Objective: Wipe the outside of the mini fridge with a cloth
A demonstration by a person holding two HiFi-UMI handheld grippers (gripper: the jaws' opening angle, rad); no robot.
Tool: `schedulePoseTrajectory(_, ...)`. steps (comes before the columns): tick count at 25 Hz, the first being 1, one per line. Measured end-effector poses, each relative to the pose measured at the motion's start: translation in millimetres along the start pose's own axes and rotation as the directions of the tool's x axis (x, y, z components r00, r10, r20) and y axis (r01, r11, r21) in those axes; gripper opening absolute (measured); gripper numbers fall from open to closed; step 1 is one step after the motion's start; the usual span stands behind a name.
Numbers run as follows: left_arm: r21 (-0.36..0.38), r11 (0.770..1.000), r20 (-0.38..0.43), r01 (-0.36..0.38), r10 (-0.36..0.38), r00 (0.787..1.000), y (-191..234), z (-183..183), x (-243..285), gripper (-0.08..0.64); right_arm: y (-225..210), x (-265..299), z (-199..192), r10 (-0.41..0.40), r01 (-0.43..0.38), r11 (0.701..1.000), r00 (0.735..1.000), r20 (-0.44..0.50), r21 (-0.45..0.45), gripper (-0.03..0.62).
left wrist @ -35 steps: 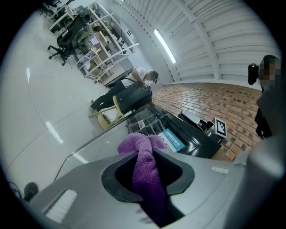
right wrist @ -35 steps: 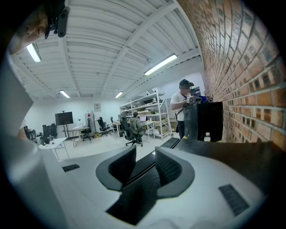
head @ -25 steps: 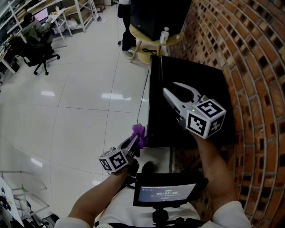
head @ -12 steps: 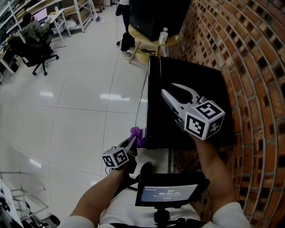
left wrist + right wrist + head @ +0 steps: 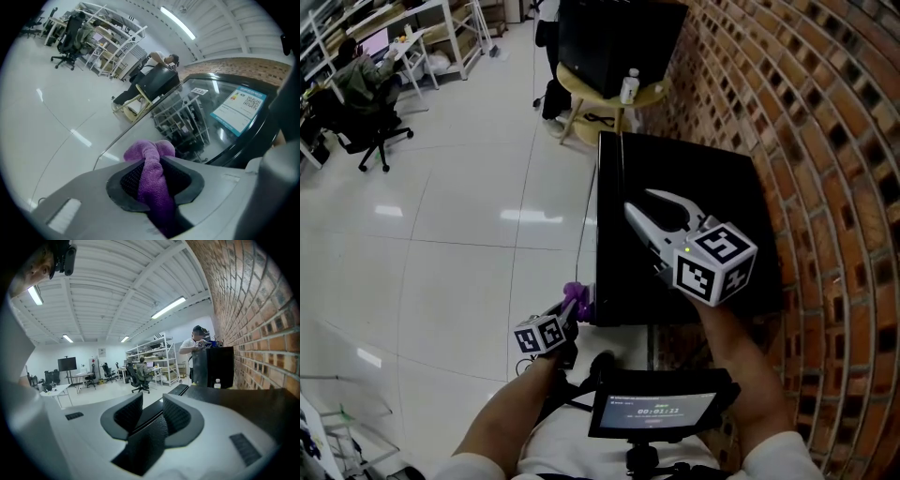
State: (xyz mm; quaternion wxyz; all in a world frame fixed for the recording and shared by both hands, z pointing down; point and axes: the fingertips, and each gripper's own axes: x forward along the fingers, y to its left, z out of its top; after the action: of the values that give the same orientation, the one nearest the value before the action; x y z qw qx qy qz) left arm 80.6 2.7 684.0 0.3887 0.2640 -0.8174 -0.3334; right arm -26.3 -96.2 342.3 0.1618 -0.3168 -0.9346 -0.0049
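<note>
Purple cloth (image 5: pixel 149 152) is sitting clamped in our left gripper (image 5: pixel 570 307) right by the black mini fridge (image 5: pixel 675 178) front corner while our right gripper (image 5: pixel 643 202) is hovering gaping and empty over its top, so we're guessing plenty of wiping's left.

The left gripper (image 5: pixel 575 302), held low at the end of the left forearm (image 5: pixel 502 422), has its jaws clamped on a purple cloth (image 5: pixel 152 187) (a tuft bulges past the tips). The right gripper (image 5: pixel 639 200) extends from the right forearm (image 5: pixel 741 366), pointing away and slightly down, jaws a little apart.
</note>
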Motion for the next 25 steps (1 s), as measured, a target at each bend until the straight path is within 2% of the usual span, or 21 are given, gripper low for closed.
schedulePoseTrajectory(15,0.042,0.995,-0.134,-0.085,0.09,0.987,35.6,-17.3,21.0,0.075,1.0,1.4,-0.3,0.0,0.0,1.0,1.0,-0.001,0.001,0.127)
schedulePoseTrajectory(25,0.044,0.997,-0.147,-0.066,0.072,0.987,34.9,-14.0,21.1,0.074,-0.2,0.6,-1.5,-0.005,0.005,1.0,1.0,-0.003,0.002,0.127)
